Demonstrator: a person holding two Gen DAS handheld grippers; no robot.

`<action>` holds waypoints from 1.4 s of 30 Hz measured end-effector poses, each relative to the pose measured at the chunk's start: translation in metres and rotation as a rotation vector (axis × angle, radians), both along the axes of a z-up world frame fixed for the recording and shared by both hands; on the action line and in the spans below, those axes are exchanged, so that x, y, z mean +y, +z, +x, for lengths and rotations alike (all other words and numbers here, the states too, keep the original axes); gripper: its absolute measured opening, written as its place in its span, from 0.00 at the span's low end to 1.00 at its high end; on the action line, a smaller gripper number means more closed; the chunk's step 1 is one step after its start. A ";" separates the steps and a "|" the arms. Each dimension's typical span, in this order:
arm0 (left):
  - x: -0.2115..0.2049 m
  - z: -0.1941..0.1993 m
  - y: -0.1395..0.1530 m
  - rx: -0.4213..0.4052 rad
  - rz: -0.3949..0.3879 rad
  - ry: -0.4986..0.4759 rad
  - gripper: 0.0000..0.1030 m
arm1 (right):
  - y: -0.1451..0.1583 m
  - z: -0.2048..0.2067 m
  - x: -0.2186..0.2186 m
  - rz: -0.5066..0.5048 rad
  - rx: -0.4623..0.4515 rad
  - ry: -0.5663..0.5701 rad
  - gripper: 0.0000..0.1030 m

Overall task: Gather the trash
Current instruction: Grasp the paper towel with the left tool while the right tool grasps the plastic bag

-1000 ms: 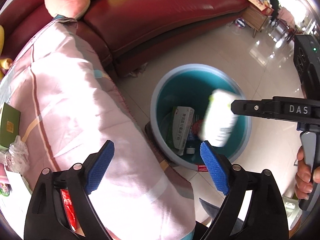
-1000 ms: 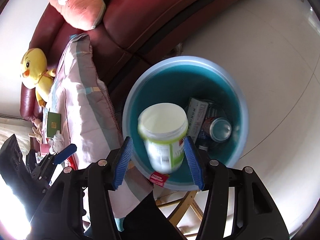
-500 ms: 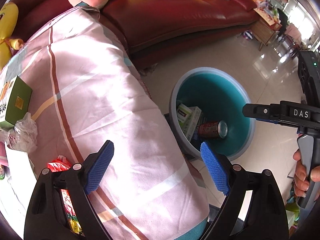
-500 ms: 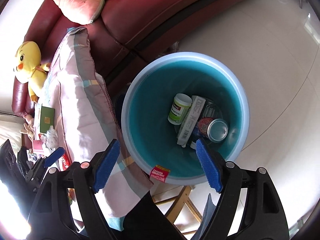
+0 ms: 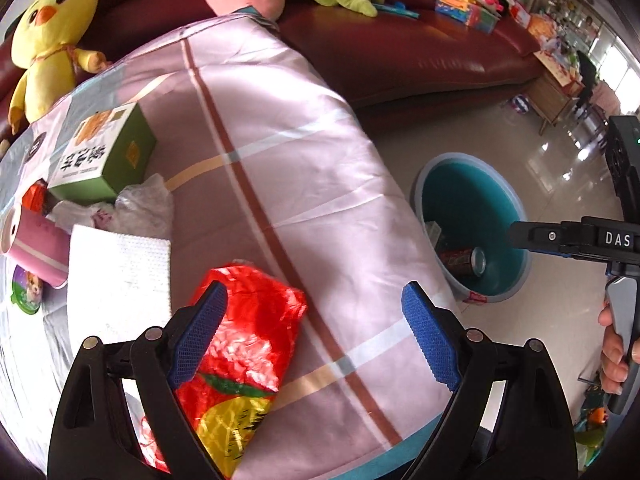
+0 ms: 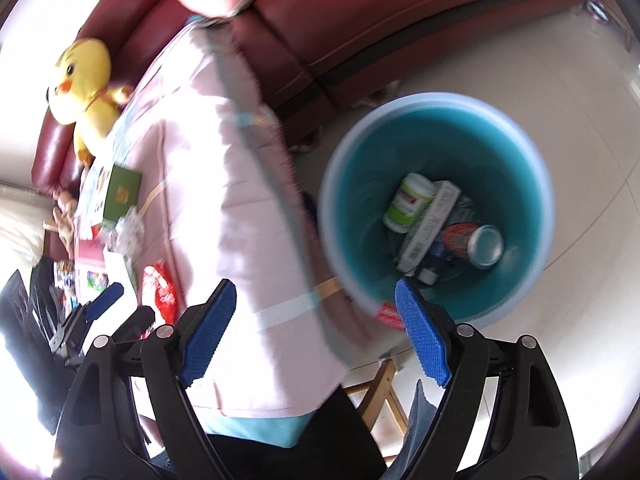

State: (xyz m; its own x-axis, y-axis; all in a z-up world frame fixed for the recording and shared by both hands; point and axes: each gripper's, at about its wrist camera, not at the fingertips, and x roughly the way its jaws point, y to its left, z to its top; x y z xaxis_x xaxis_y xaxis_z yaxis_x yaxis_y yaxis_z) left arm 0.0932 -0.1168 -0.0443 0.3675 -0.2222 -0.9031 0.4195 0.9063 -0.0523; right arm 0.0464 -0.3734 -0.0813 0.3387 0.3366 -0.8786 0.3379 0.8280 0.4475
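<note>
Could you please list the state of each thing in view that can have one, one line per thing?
Left claw: open, empty, over the red snack bag.
Right claw: jaws opening, nothing between them.
Bin: uncovered, partly filled.
White jar: lying in the bin.
Soda can: on its side in the bin.
Flat carton: leaning among the trash in the bin.
Green box: closed, on the blanket.
Red snack bag: crumpled, on the blanket.

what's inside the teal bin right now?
In the teal bin: a white-and-green jar, a long white carton, a red drinks can. Something dark lies under them, mostly covered and blurred; cannot identify it.
</note>
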 end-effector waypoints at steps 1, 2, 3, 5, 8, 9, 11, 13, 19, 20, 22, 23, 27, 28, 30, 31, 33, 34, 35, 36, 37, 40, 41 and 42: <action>0.011 0.000 0.001 -0.007 0.002 0.016 0.87 | 0.000 0.002 0.009 -0.001 0.002 0.017 0.76; 0.021 0.001 0.003 -0.016 0.004 0.031 0.87 | 0.001 0.004 0.018 -0.001 0.004 0.032 0.76; 0.032 0.001 0.004 -0.024 0.006 0.047 0.87 | 0.001 0.006 0.027 -0.002 0.006 0.045 0.76; 0.054 0.002 0.005 -0.036 0.010 0.081 0.87 | 0.001 0.010 0.042 -0.003 0.012 0.068 0.76; 0.088 0.006 0.004 -0.044 0.009 0.136 0.89 | 0.002 0.016 0.066 -0.006 0.020 0.105 0.76; 0.099 0.008 0.002 -0.045 0.010 0.153 0.89 | 0.003 0.018 0.075 -0.007 0.022 0.116 0.76; 0.119 0.010 -0.003 -0.044 0.017 0.184 0.89 | 0.004 0.022 0.090 -0.009 0.026 0.139 0.76; 0.137 0.013 -0.010 -0.032 0.020 0.211 0.89 | 0.005 0.027 0.106 -0.009 0.029 0.165 0.76; 0.166 0.022 -0.035 0.019 0.002 0.246 0.89 | 0.007 0.038 0.143 -0.008 0.037 0.218 0.76; 0.168 0.022 -0.039 0.022 0.007 0.251 0.89 | 0.007 0.039 0.149 -0.008 0.039 0.224 0.76; 0.172 0.025 -0.048 0.040 0.005 0.256 0.89 | 0.007 0.043 0.156 -0.009 0.043 0.237 0.76; 0.173 0.025 -0.053 0.051 0.004 0.258 0.89 | 0.006 0.044 0.160 -0.011 0.046 0.241 0.76; 0.169 0.017 -0.054 0.009 0.009 0.239 0.90 | 0.005 0.048 0.173 -0.016 0.059 0.257 0.76; 0.169 0.016 -0.055 -0.001 0.008 0.240 0.90 | 0.005 0.049 0.176 -0.021 0.061 0.262 0.76; 0.169 0.012 -0.055 -0.029 0.024 0.247 0.80 | 0.006 0.051 0.180 -0.025 0.062 0.266 0.76; 0.167 0.009 -0.054 -0.050 0.042 0.243 0.75 | 0.007 0.051 0.182 -0.029 0.063 0.269 0.76; 0.164 0.006 -0.052 -0.073 0.053 0.227 0.55 | 0.007 0.053 0.187 -0.037 0.065 0.274 0.76; 0.162 0.005 -0.050 -0.081 0.053 0.223 0.47 | 0.007 0.054 0.189 -0.040 0.066 0.276 0.76; 0.162 0.005 -0.049 -0.088 0.053 0.222 0.30 | 0.007 0.055 0.190 -0.044 0.068 0.278 0.76; 0.164 0.005 -0.047 -0.087 0.038 0.228 0.14 | 0.008 0.056 0.192 -0.048 0.069 0.279 0.76; 0.168 0.005 -0.045 -0.079 0.008 0.239 0.09 | 0.008 0.057 0.194 -0.052 0.067 0.279 0.76; 0.186 0.003 -0.034 -0.090 -0.047 0.291 0.06 | 0.014 0.062 0.203 -0.073 0.054 0.294 0.76; 0.194 0.003 -0.030 -0.095 -0.063 0.310 0.06 | 0.017 0.066 0.207 -0.079 0.047 0.301 0.76; 0.201 0.003 -0.027 -0.099 -0.075 0.326 0.06 | 0.019 0.070 0.211 -0.085 0.040 0.309 0.76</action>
